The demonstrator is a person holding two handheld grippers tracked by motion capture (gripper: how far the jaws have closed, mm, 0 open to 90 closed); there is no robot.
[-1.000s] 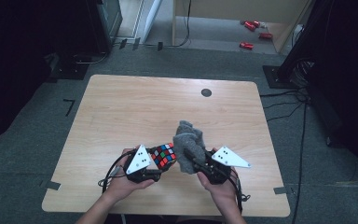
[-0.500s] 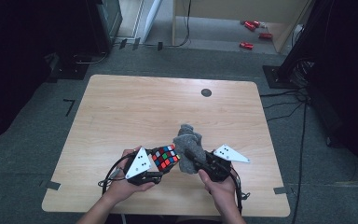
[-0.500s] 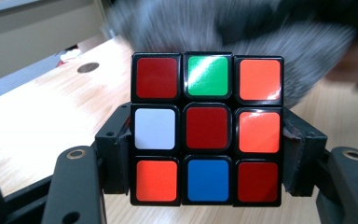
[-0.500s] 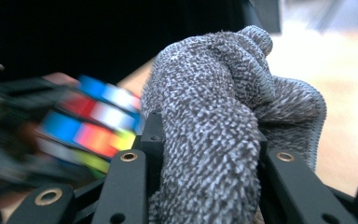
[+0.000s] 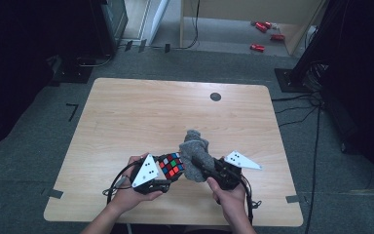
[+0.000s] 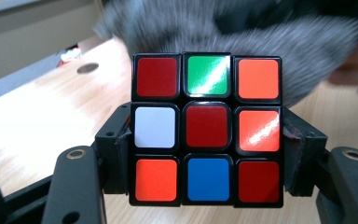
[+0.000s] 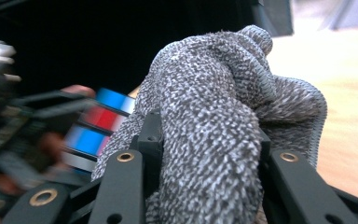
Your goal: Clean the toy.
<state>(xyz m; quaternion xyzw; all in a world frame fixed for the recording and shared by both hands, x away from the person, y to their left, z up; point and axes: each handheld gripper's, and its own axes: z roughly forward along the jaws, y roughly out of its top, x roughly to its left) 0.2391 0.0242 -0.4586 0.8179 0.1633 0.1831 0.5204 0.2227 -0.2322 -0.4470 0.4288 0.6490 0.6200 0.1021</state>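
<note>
Your left tongs (image 6: 205,135) grip the puzzle cube (image 6: 207,129) by its sides, so one face stays exposed, just above the surface (image 5: 126,112) near its front edge. Right tongs (image 7: 205,163) are clamped on a bunched grey cloth (image 7: 223,112), pressed vs. the cube, prob. for wiping.

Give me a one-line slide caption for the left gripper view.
Left gripper clamps a scrambled puzzle cube, grey cloth blurred behind.

I'm in a lab: a lone table (image 5: 126,122) on grey carpet (image 5: 39,146), black curtains (image 5: 24,48), cables (image 5: 316,136) trailing about.
</note>
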